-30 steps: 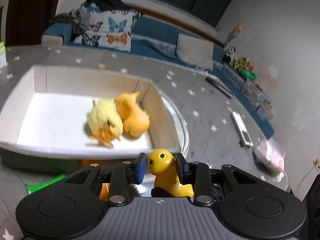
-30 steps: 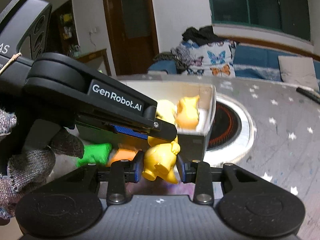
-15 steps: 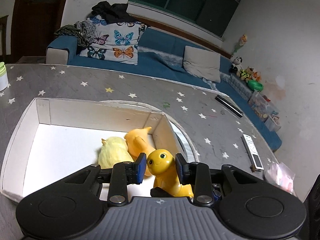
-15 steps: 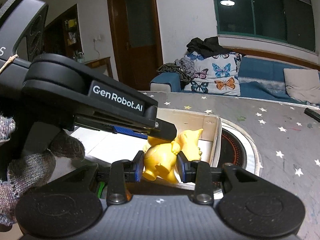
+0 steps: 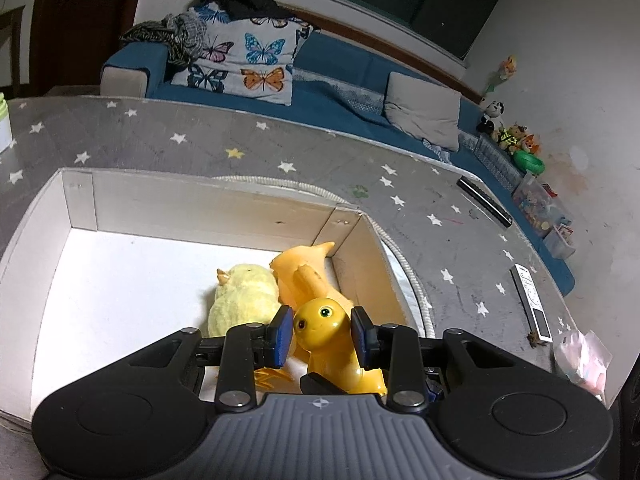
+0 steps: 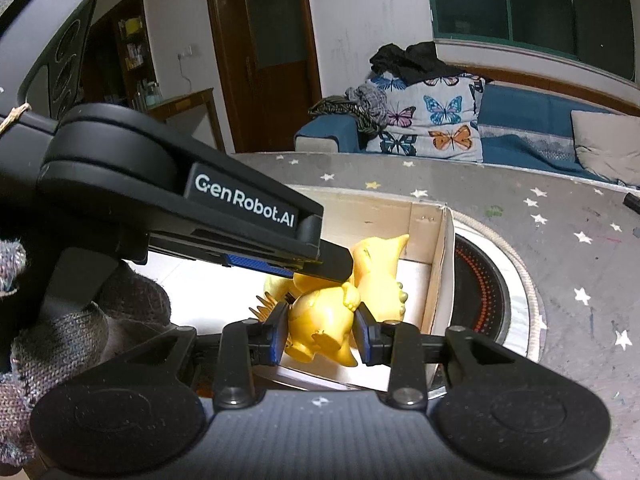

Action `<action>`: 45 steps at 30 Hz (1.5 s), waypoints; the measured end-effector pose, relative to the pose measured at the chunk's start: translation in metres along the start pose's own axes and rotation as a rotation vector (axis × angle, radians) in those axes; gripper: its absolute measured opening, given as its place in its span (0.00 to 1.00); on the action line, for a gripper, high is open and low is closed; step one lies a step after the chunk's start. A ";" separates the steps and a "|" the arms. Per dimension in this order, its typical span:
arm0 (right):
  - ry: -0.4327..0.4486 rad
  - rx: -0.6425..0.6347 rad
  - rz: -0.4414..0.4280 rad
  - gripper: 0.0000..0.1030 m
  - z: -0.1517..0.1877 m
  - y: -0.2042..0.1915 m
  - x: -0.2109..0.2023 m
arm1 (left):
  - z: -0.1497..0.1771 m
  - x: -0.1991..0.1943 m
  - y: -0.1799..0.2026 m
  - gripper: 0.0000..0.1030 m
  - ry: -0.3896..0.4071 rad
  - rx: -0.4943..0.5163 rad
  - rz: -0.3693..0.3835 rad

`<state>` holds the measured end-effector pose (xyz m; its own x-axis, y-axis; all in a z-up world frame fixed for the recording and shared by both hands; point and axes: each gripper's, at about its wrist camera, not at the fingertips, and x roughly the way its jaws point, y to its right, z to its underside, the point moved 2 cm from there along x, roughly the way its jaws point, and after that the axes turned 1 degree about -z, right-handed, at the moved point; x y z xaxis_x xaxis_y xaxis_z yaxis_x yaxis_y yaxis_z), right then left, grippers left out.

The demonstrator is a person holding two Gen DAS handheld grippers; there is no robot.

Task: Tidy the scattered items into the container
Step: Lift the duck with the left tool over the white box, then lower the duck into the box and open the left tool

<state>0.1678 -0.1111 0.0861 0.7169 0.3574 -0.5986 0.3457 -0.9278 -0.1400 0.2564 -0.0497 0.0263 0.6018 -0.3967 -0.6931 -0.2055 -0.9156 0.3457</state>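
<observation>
My left gripper (image 5: 320,334) is shut on a yellow toy figure (image 5: 322,322) with round eyes and holds it over the right end of the white cardboard box (image 5: 208,208). In the box lie a pale yellow plush chick (image 5: 240,296) and an orange rubber toy (image 5: 304,268). My right gripper (image 6: 320,330) is shut on a yellow toy animal (image 6: 320,320) over the box's near right corner (image 6: 438,280). The left gripper's body (image 6: 180,208) crosses the right wrist view, just above that toy.
The box stands on a grey star-patterned table (image 5: 200,136), beside a round burner with a white ring (image 6: 492,292). Two remotes (image 5: 532,302) and a pink bag (image 5: 584,360) lie at the right. A blue sofa with butterfly cushions (image 5: 256,60) is behind.
Both grippers have risen from beside the box's front wall and moved forward over it, each still holding its yellow toy.
</observation>
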 end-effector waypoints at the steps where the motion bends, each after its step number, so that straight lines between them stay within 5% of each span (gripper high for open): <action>1: -0.004 -0.001 0.001 0.32 0.001 0.000 0.002 | 0.001 0.001 -0.001 0.33 -0.003 -0.003 0.000; 32: -0.004 -0.003 0.031 0.34 0.006 0.000 -0.001 | 0.008 -0.016 -0.009 0.34 0.027 -0.016 0.005; 45: 0.062 -0.036 0.036 0.59 0.009 -0.018 -0.033 | 0.025 -0.054 -0.016 0.34 0.091 -0.001 -0.027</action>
<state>0.1331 -0.1075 0.1013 0.7650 0.3309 -0.5526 0.3398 -0.9362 -0.0902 0.2078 -0.0150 0.0419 0.6745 -0.3639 -0.6423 -0.1875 -0.9260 0.3278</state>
